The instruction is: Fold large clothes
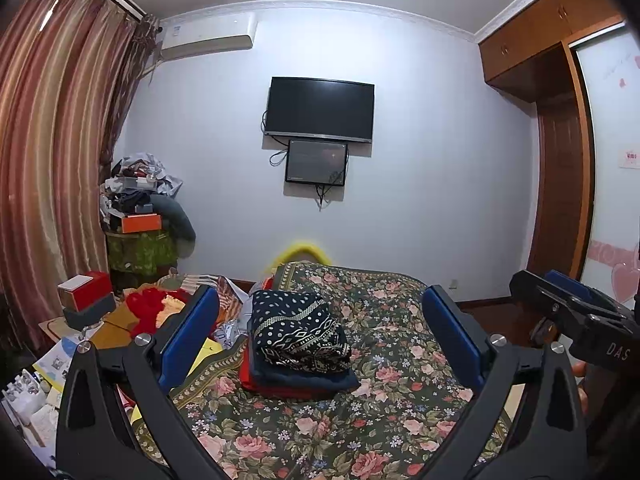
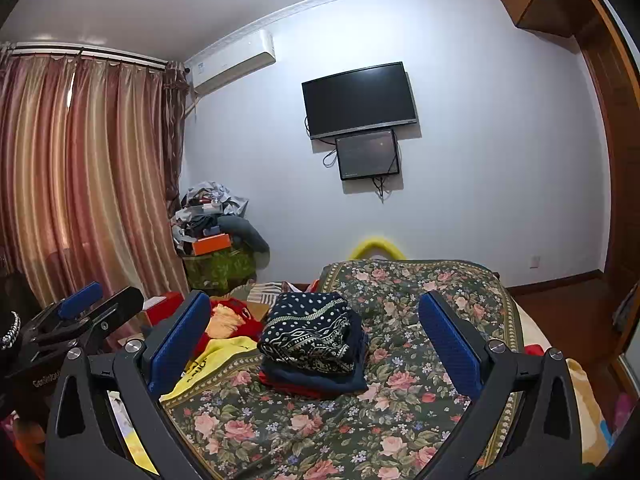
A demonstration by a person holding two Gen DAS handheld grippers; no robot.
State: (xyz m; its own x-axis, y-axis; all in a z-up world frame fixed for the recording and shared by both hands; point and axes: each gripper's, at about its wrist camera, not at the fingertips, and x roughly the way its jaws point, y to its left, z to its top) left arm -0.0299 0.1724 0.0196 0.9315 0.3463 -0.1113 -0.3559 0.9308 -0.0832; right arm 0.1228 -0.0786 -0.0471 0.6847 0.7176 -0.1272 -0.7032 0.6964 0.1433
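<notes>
Though stacked, clothes [image 1: 298, 338] neatly folded

So there's a neat stack of folded clothes [image 1: 298, 346] sitting on the floral bedspread [image 1: 360, 420], closer to its left edge. Top piece is a dark navy garment [image 2: 310, 330] with white dots and a geometric band pattern, folded into a chunky rectangle and a bit puffy. Under it is a plain navy layer [image 1: 308, 380], and at the very bottom a red one [image 1: 256, 384] peeks out along the left and front edges.
</notes>
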